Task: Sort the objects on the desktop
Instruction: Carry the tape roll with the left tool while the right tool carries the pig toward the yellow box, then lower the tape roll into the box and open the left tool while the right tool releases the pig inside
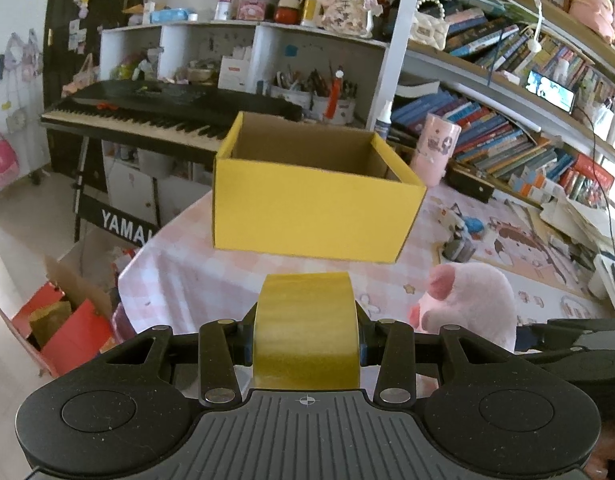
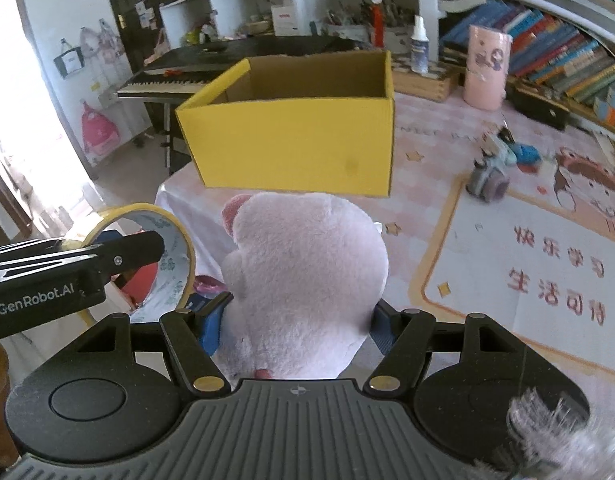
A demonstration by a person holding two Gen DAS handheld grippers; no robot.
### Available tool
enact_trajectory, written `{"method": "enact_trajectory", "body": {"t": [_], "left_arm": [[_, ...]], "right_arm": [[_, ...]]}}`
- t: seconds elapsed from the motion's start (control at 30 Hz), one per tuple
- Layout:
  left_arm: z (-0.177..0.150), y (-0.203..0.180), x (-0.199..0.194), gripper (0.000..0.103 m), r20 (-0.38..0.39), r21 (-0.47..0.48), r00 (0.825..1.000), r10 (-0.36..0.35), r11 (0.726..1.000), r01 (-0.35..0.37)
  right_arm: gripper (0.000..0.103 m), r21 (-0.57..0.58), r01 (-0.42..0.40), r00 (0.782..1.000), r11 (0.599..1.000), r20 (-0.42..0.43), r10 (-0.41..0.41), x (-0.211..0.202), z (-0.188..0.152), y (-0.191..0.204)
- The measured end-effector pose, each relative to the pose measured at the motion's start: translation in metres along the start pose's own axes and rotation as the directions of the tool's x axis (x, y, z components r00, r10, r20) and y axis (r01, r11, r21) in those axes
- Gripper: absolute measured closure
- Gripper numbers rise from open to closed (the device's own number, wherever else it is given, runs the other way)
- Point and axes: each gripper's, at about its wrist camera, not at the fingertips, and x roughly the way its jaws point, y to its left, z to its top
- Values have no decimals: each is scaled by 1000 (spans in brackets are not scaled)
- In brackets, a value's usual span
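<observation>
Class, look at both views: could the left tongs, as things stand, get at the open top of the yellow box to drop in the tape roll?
Probably yes. The left tongs grip the tape roll just short of the yellow box, whose open top faces them with nothing between.

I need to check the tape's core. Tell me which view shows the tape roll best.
The right wrist view: the tape roll shows side-on, printed inner core visible, clamped by the left gripper. The left wrist view shows only its yellow outer band between the fingers.
</observation>
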Motion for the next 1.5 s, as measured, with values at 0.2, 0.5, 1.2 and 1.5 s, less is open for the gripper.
{"method": "enact_trajectory", "body": {"t": [0.2,0.5,1.2,1.5], "left_arm": [[18,1,6,63,34,-6,999,18,1000,-18],[53,-4,25,63,87,-16,995,56,998,-55],[135,-27,98,63,155,-34,976,154,988,-150],[146,-28,126,63,136,11,973,184,982,-188]], "right_arm": [[36,-13,-29,999,999,16,29,7,24,0],[36,-48,-79,996,996,48,82,21,70,-10],[36,-159,-103,987,982,108,121,87,182,-61],[36,-259,-84,993,962,62,103,128,202,-66]]}}
